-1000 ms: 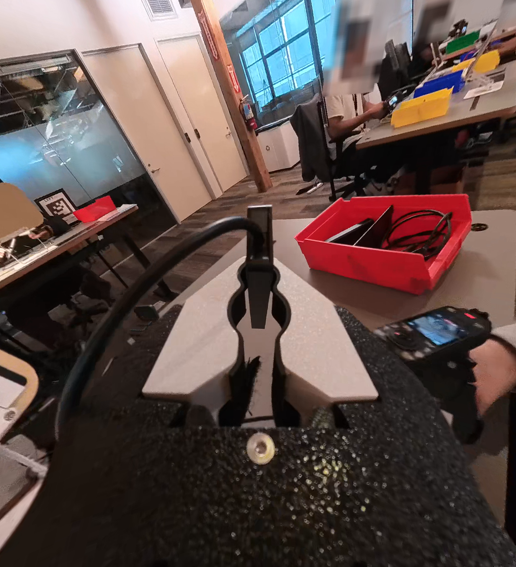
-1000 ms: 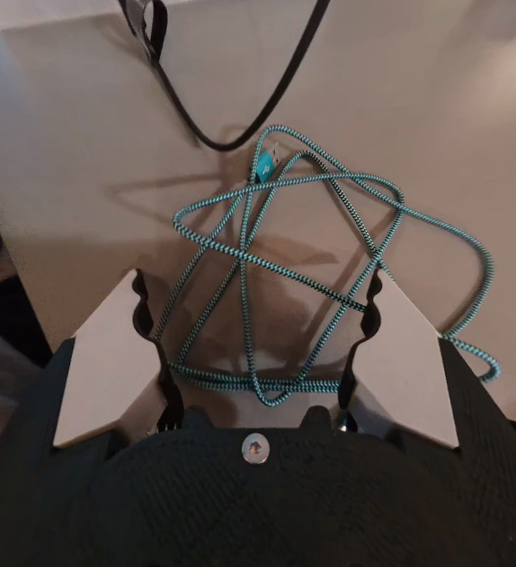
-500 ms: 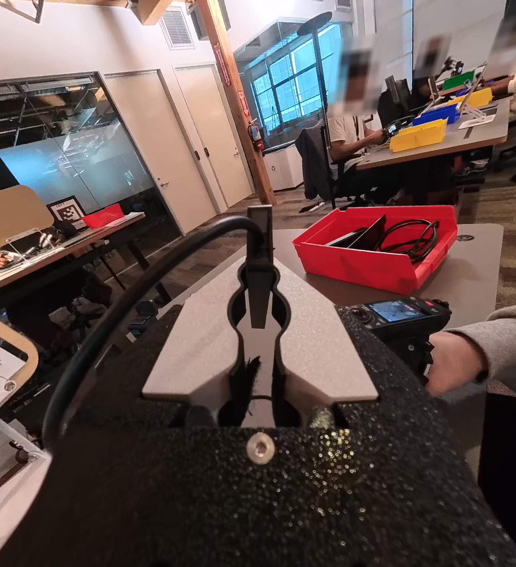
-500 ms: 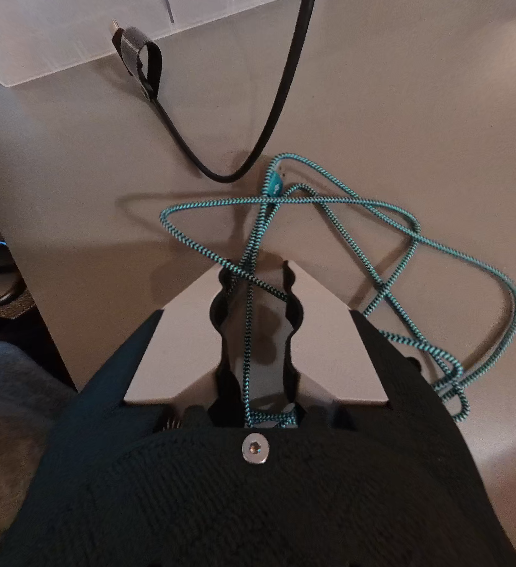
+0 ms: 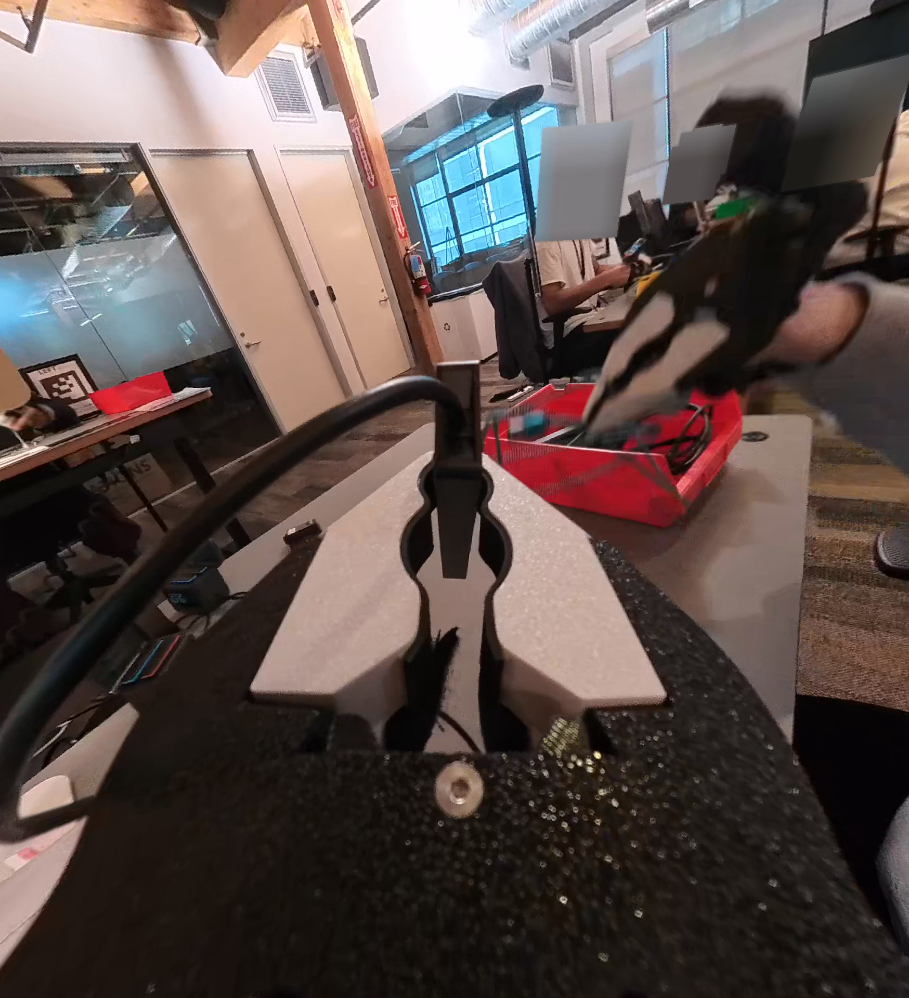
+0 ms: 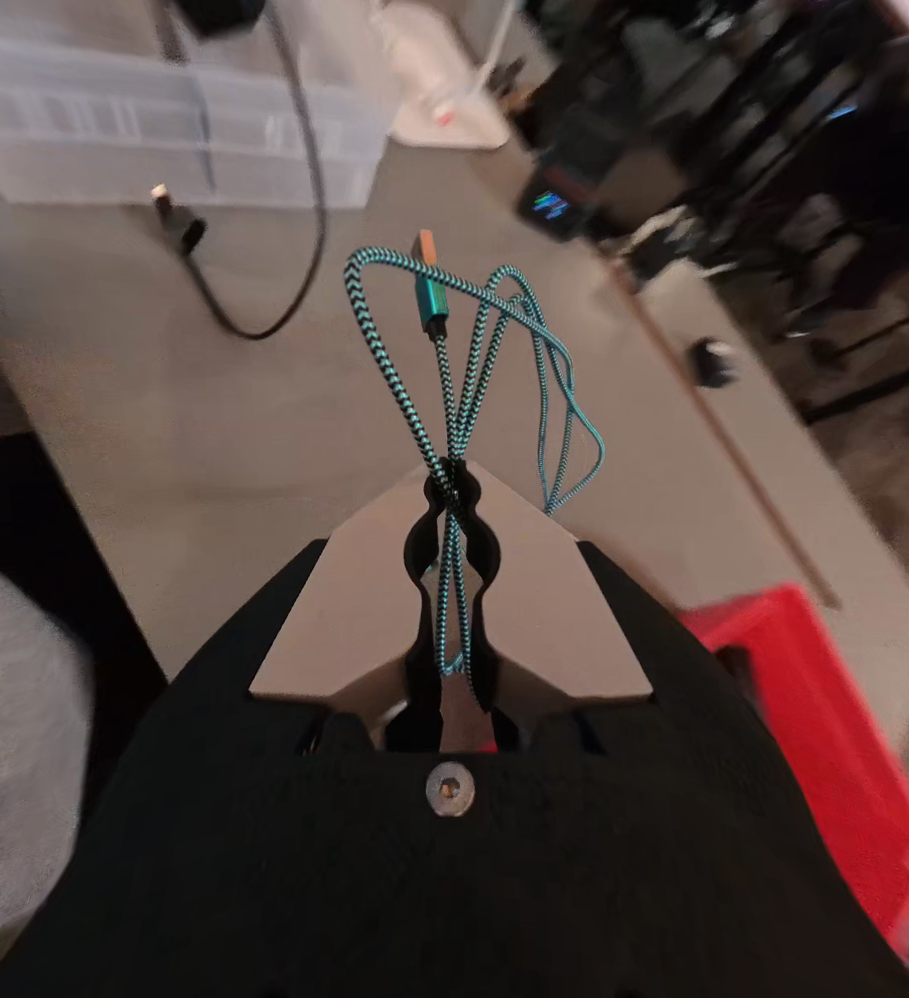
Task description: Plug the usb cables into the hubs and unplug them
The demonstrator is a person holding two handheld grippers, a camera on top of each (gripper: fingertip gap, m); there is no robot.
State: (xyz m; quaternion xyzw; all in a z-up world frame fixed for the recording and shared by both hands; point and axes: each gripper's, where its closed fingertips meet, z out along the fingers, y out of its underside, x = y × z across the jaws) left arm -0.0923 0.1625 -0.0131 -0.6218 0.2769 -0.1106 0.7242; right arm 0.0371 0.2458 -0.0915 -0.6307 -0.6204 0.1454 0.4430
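Red bin (image 5: 603, 480) behind blurred right gripper (image 5: 598, 410)

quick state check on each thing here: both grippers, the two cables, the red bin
left gripper: shut on the black hub
black hub: upright between the fingers, its black cord arcing left
right gripper: shut on the teal braided cable
teal braided cable: bunched, lifted off the table, plug free
red bin: on the table, holding dark cables

Left wrist view faces level across the room, right looks steeply down; both catch the red bin (image 5: 603, 475).
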